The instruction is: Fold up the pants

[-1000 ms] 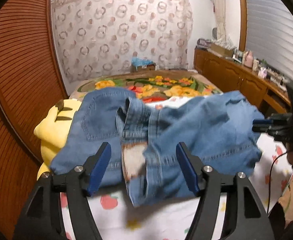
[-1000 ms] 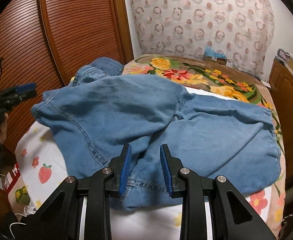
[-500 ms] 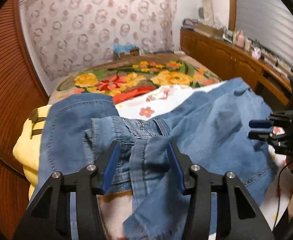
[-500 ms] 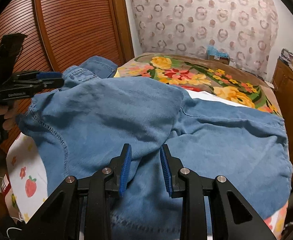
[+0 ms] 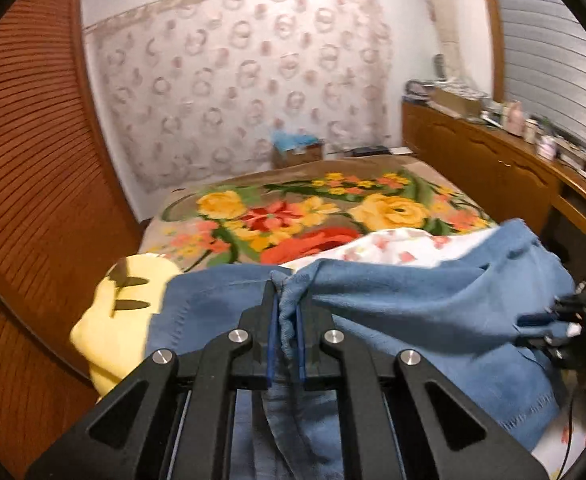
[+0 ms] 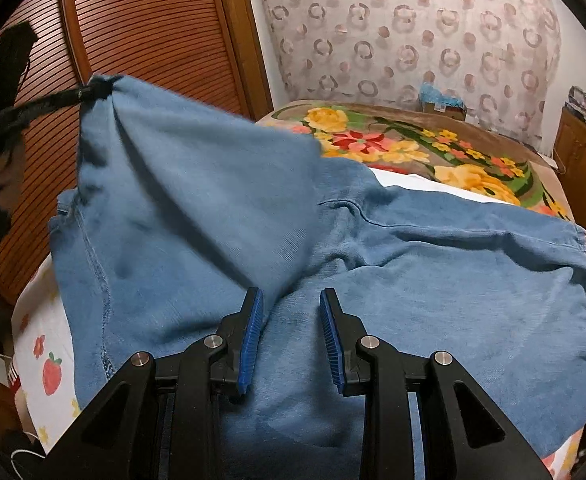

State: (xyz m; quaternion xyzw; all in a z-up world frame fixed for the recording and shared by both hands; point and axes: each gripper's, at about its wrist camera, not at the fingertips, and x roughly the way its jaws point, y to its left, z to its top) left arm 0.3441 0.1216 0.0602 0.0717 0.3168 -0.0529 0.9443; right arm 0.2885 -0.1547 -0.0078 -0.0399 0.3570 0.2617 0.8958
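Blue denim pants [image 6: 413, 272] lie spread over the bed. My left gripper [image 5: 285, 300] is shut on a bunched piece of the pants [image 5: 413, 300] and holds it raised, so the cloth hangs from it like a tent. From the right wrist that gripper [image 6: 93, 90] shows at the upper left, with the cloth peak pinched in its tip. My right gripper [image 6: 291, 304] hovers low over the middle of the pants, jaws partly apart, nothing pinched between its pads. It [image 5: 549, 320] shows at the right edge in the left wrist view.
The bed has a white strawberry-print sheet [image 6: 49, 360] and a floral blanket [image 5: 313, 212] farther back. A yellow pillow [image 5: 125, 308] lies at the left. Slatted wooden doors [image 6: 153, 20] stand close on the left, and a wooden sideboard [image 5: 493, 160] with clutter runs along the right.
My left gripper closed on a bunch of the pants and lifted it, dragging the cloth up and across. The right gripper sank a little over the pants, its jaws unchanged.
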